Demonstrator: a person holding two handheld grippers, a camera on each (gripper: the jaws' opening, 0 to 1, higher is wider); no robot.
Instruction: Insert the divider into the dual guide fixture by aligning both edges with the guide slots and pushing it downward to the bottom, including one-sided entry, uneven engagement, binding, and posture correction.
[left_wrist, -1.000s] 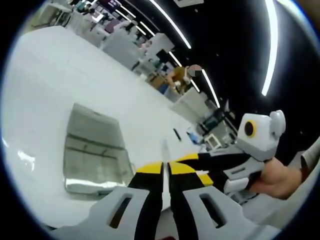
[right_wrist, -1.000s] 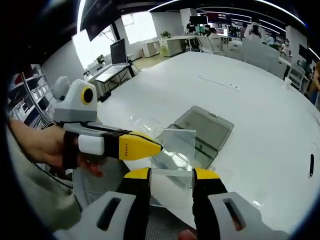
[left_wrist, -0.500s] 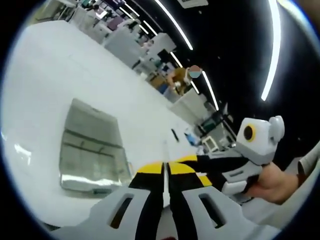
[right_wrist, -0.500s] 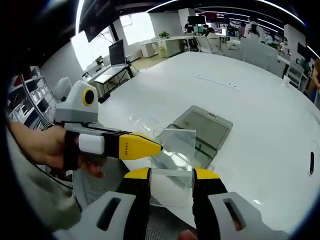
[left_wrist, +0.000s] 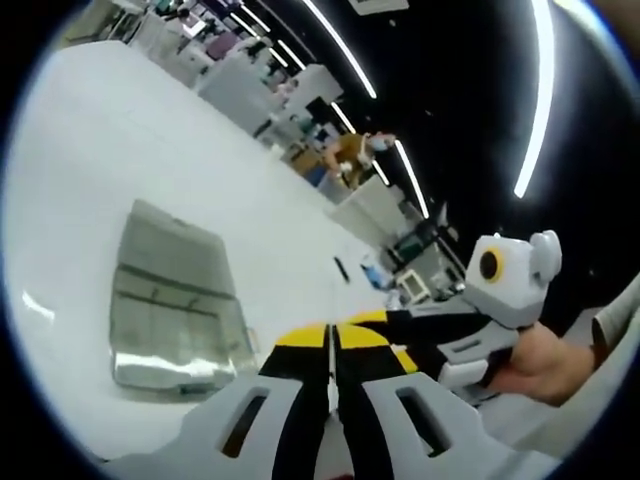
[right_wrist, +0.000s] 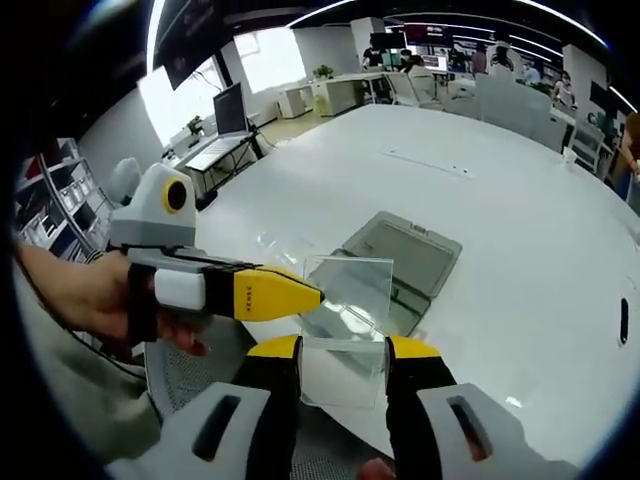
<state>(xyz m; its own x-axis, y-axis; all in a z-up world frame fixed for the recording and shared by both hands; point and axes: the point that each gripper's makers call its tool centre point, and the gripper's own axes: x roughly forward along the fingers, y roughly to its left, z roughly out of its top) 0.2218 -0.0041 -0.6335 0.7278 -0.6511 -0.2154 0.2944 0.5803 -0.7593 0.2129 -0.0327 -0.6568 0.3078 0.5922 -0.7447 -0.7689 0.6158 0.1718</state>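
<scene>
in the left gripper view the left gripper (left_wrist: 331, 345) has its jaws pressed together on the near-invisible edge of the clear divider, the dual guide fixture (left_wrist: 172, 305) lies flat on the white table (left_wrist: 90, 140) well short of its far edge, and the right gripper (left_wrist: 395, 345) comes in from the right. in the right gripper view the right gripper (right_wrist: 343, 350) clamps the divider (right_wrist: 345, 315) across its lower edge while the left gripper (right_wrist: 300, 293) pinches its side, the pane held above the table's near edge, apart from the fixture (right_wrist: 395, 262). with two grips on one thin pane, uneven lowering could likely send one edge in first and bind it.

Divider (right_wrist: 345, 310) marginally higher, tilted.
</scene>
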